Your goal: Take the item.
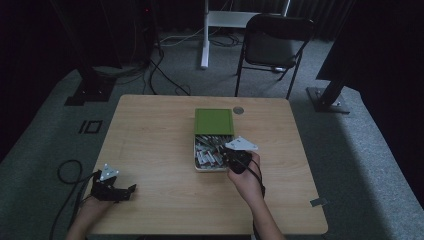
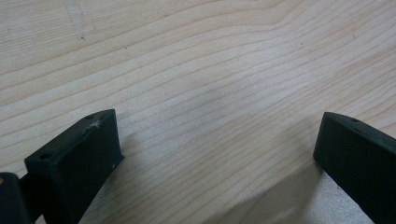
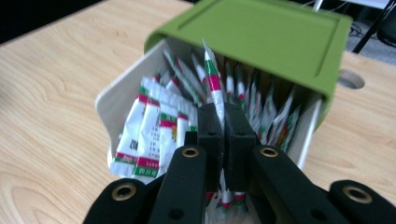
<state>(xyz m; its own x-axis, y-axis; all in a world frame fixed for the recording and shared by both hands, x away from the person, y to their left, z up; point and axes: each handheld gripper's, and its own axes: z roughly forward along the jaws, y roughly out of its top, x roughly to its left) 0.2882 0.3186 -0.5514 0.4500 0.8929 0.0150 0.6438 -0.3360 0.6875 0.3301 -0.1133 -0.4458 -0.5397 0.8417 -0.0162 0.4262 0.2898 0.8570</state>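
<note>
- The right tongs (image 3: 219,122) were pinching a single paper packet (image 3: 212,77), white with green and red bands, above the box (image 3: 109,100) it belonged to; the packet stood upright between the jaws, its top end poking out above them.
- In the high view the right tongs (image 1: 238,159) sat over the near right corner of the box (image 1: 198,167), which lay around the middle of the tabletop (image 1: 150,130), its green lid (image 1: 214,121) slid toward the far end.
- The packet looked very light, thin and limp, a flat sachet that would bend or fold if caught only by a corner.
- Its printed paper surface seemed smooth, so a loose pinch could let it slide out; a firm, flat squeeze across the middle of its width looked like the safest hold, as it was held here.
- The many other packets (image 3: 149,135) were packed close and leaning, so neighbours might cling and come along when one was lifted.
- The packet could tear or crease under twisting; a straight pull upward seemed kinder to it.
- The left tongs (image 2: 219,154) stood spread wide with nothing between them over bare wood, near the front left corner of the tabletop (image 1: 111,187).
</note>
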